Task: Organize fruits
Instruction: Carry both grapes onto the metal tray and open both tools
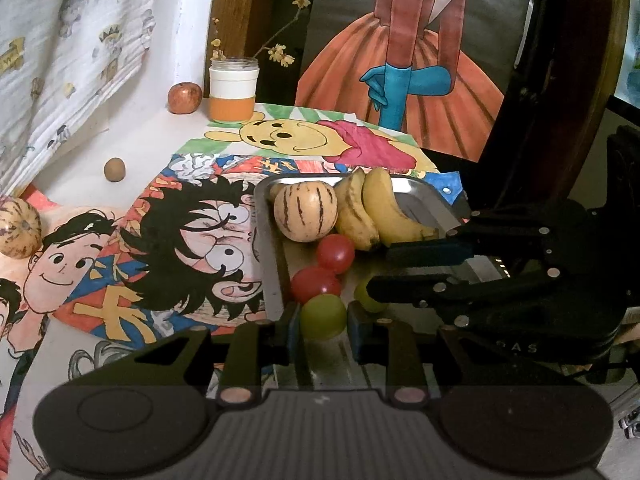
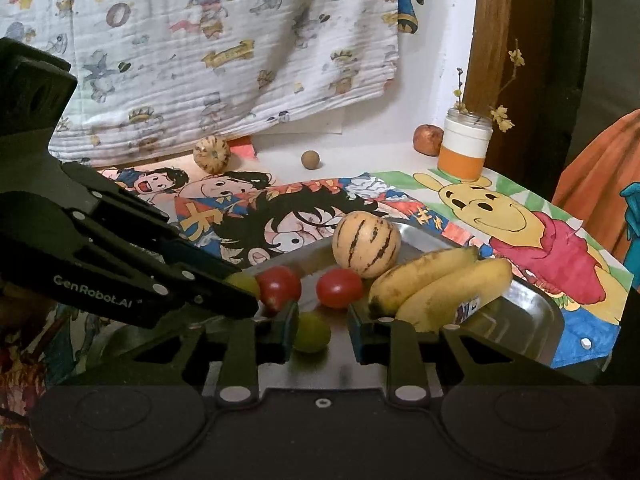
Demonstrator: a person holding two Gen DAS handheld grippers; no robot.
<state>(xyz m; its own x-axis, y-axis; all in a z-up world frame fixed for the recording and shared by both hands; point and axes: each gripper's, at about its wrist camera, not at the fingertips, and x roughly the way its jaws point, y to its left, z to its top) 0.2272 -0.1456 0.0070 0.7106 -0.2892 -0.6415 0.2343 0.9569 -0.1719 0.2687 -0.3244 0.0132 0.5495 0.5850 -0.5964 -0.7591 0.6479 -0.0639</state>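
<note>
A metal tray [image 1: 273, 280] [image 2: 554, 322] holds a striped melon [image 1: 306, 212] [image 2: 366, 244], bananas [image 1: 372, 212] [image 2: 432, 284] and two red tomatoes [image 1: 335, 253] [image 2: 340, 288]. Low over the tray's near end, my left gripper [image 1: 323, 330] [image 2: 240, 284] is shut on a green round fruit [image 1: 323, 316]. Beside it, my right gripper [image 2: 322, 330] [image 1: 380, 270] stands open around a second green fruit [image 2: 312, 332]. That fruit rests against the left pad, with a gap to the right one.
On the table beyond the tray lie a second striped melon [image 1: 18, 226] [image 2: 212, 154], a small brown round fruit [image 1: 115, 169] [image 2: 310, 159] and a reddish apple [image 1: 185, 97] [image 2: 428, 140]. An orange-and-white jar [image 1: 234, 90] [image 2: 464, 148] with twigs stands by the apple. Cartoon drawings cover the tabletop.
</note>
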